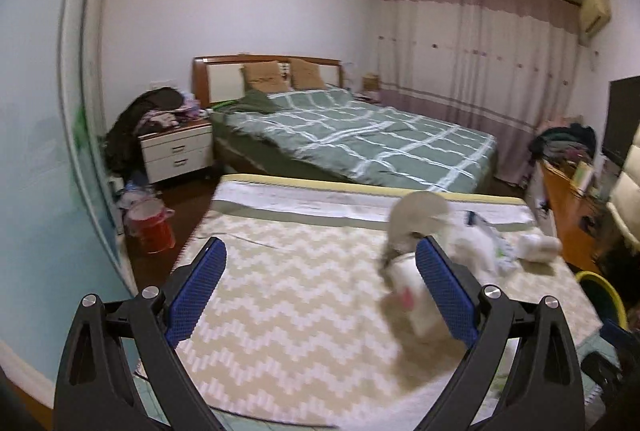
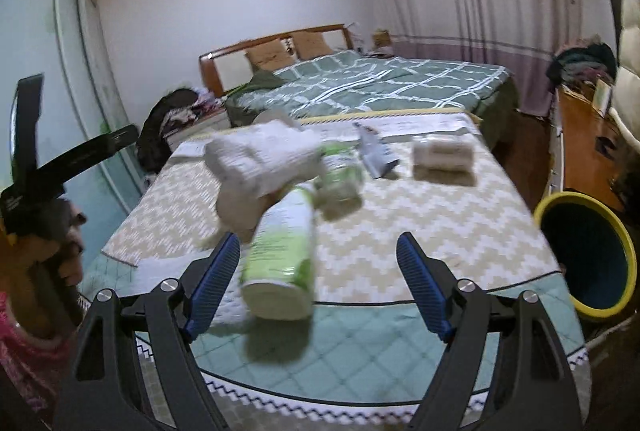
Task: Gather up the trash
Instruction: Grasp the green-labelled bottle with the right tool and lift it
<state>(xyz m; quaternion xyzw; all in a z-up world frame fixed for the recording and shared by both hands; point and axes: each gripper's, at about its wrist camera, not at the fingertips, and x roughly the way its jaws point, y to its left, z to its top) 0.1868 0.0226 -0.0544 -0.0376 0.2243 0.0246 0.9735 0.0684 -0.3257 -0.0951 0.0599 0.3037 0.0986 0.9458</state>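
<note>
While both grippers gape empty, trash waits mid-frame.
Left gripper (image 1: 322, 285) and right gripper (image 2: 318, 279) hold nothing; the green-and-white bottle (image 2: 280, 251) looks light, rigid, slick: clamp its middle.

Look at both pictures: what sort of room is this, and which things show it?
A lived-in bedroom, most likely. A made bed with a green checked cover and pillows stands by a drawered bedside table, and long curtains hang along the far wall.

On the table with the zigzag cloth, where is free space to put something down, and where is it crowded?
Free: the left half of the zigzag cloth, from the table's left edge to the trash pile, and the right part between the green-labelled can and the yellow-rimmed bin. Crowded: the middle and far side, with crumpled white paper, a blue-white wrapper and a small roll.
</note>
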